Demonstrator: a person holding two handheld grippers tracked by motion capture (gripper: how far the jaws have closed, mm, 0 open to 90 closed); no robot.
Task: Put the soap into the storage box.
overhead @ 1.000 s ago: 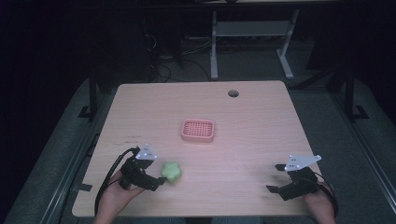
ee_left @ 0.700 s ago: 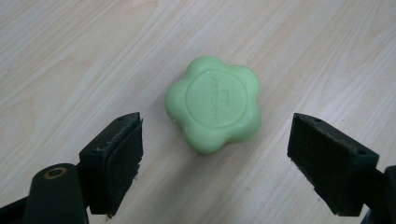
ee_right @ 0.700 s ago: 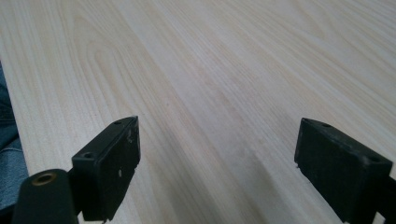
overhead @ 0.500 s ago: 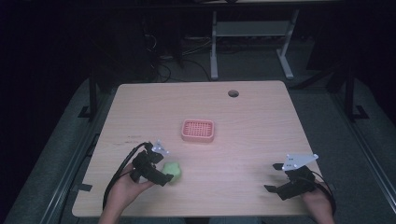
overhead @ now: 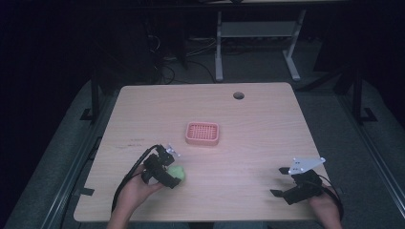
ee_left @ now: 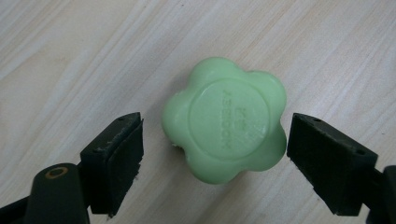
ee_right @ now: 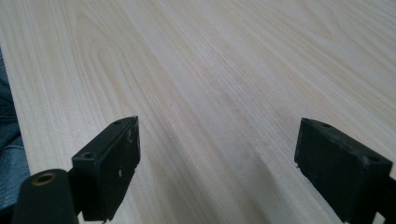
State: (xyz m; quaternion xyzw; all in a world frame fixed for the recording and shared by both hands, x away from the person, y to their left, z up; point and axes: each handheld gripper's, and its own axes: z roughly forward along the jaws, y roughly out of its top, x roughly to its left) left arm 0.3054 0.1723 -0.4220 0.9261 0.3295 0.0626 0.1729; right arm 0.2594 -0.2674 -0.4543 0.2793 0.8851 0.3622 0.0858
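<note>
A pale green flower-shaped soap (ee_left: 225, 120) lies on the wooden table (overhead: 258, 124), seen in the high view as the soap (overhead: 179, 172) near the front left. My left gripper (ee_left: 215, 158) is open, its jaws standing on either side of the soap with small gaps, not touching it. In the high view the left gripper (overhead: 168, 174) sits right over the soap. A pink slotted soap dish (overhead: 202, 133) rests at the table's middle, empty. My right gripper (overhead: 282, 183) hovers open at the front right; the right gripper (ee_right: 217, 163) has bare wood between its jaws.
A round cable hole (overhead: 238, 95) is near the table's far edge. A metal stand (overhead: 255, 33) rises behind the table on the dark floor. The left gripper's cable (overhead: 126, 179) loops toward the front edge. Blue fabric (ee_right: 8, 140) shows beside the table edge.
My left gripper has moved right and forward onto the soap, so its jaws now straddle it. The right gripper has barely moved.
</note>
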